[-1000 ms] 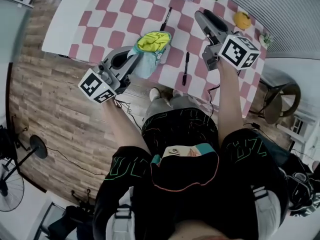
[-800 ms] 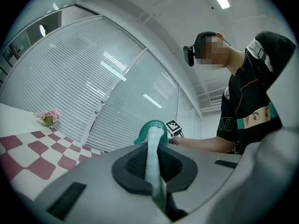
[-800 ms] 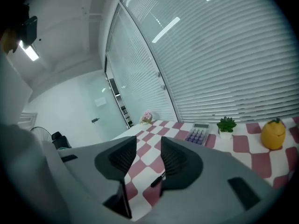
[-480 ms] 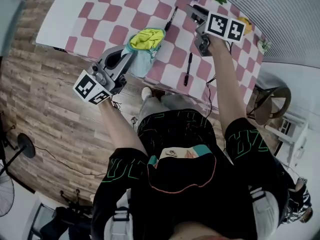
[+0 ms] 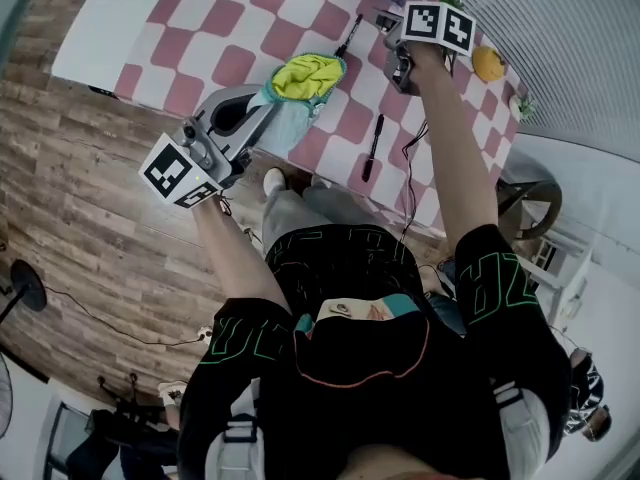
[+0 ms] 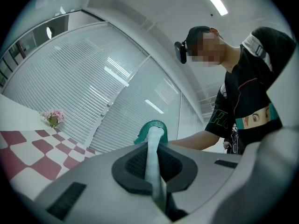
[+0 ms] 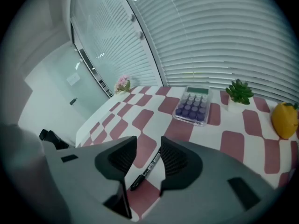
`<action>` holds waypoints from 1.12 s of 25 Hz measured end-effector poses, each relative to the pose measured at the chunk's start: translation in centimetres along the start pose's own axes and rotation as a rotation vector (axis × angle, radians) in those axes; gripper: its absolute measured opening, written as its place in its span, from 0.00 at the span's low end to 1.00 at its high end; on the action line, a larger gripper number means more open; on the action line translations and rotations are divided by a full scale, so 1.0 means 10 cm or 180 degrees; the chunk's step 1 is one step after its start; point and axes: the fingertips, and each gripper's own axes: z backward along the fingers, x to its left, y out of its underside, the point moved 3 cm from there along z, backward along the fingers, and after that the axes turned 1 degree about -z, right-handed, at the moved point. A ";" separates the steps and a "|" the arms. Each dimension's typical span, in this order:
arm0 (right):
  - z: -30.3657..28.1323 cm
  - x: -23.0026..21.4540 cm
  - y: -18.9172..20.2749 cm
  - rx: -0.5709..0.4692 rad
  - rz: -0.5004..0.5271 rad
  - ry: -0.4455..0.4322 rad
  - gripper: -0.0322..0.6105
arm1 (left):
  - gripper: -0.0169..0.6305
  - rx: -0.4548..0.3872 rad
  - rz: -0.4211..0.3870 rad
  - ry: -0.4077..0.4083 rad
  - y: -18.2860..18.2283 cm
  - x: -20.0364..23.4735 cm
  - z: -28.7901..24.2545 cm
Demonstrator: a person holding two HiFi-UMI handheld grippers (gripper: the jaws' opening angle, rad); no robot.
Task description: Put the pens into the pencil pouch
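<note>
L gripper (image 6: pixel 154 169) is clamped tight on pouch (image 5: pixel 303 80) rim, teal fabric pinched flat btw its pads. Pouch sits at near edge of table (image 5: pixel 225 28), mouth gaping, yellow lining up. R gripper (image 7: pixel 148 147) has jaws wide and grips nothing. It tilts down over far pen (image 7: pixel 145 171), which shows in the gap btw the pads but isn't touched.

In head view far pen lies approx 1 o'clock from pouch, close by. 2nd pen (image 5: pixel 372 148) is at 4 o'clock from pouch, near table edge. Neither pen is in pouch yet.

Step in hand, my read: R grab of far pen. To do it well:
- Pen runs approx 1-to-7 o'clock through the gap in right gripper view, a bit skewed. A small wrist roll would square the pads to the barrel.
- Aim mid-barrel so pen doesn't tip on lift.
- Get pad tips nearly onto the cloth before closing. Thin pen on a flat top is easy to miss or skid.
- Close slow. A fast snap could flick pen twd calculator (image 7: pixel 192 105) at 12 o'clock.
- Keep L steady w/ pouch mouth open + facing up so pen can go in tip first.

Plant (image 7: pixel 239 92) and fruit (image 7: pixel 286 118) sit off at 2–3 o'clock, prob no issue.
</note>
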 end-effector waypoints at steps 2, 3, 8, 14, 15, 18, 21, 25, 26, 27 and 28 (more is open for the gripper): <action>-0.13 -0.08 0.03 0.0136 -0.0052 0.0096 0.31 | 0.02 0.0010 0.0006 0.0022 0.02 0.03 -0.03; -0.18 -0.12 0.05 0.0202 -0.0065 0.0159 0.31 | 0.02 0.0012 0.0010 0.0031 0.02 0.04 -0.05; -0.45 -0.32 0.15 0.0570 -0.0065 0.0498 0.25 | 0.02 0.0037 0.0047 0.0046 0.07 0.09 -0.09; -0.67 -0.44 0.18 0.0777 -0.0271 0.0566 0.25 | 0.02 0.0076 0.0097 0.0008 0.13 0.20 0.00; -0.68 -0.44 0.18 0.0798 -0.0285 0.0578 0.25 | 0.02 0.0082 0.0104 0.0003 0.14 0.21 0.01; -0.68 -0.43 0.16 0.0865 -0.0227 0.0637 0.25 | 0.02 0.0075 0.0111 -0.0013 0.15 0.22 0.02; -0.70 -0.35 0.18 0.0877 -0.0224 0.0599 0.14 | 0.02 0.0072 0.0135 -0.0002 0.17 0.23 0.02; -0.73 -0.28 0.21 0.0928 -0.0084 0.0625 0.11 | 0.02 0.0073 0.0164 0.0006 0.19 0.23 0.02; -0.73 -0.26 0.21 0.0938 -0.0044 0.0624 0.11 | 0.02 0.0076 0.0169 0.0012 0.19 0.23 0.01; -0.72 -0.25 0.21 0.0934 -0.0018 0.0613 0.10 | 0.02 0.0082 0.0169 0.0020 0.19 0.22 0.01; -0.71 -0.25 0.20 0.0909 -0.0009 0.0590 0.10 | 0.02 0.0090 0.0164 0.0031 0.18 0.22 0.00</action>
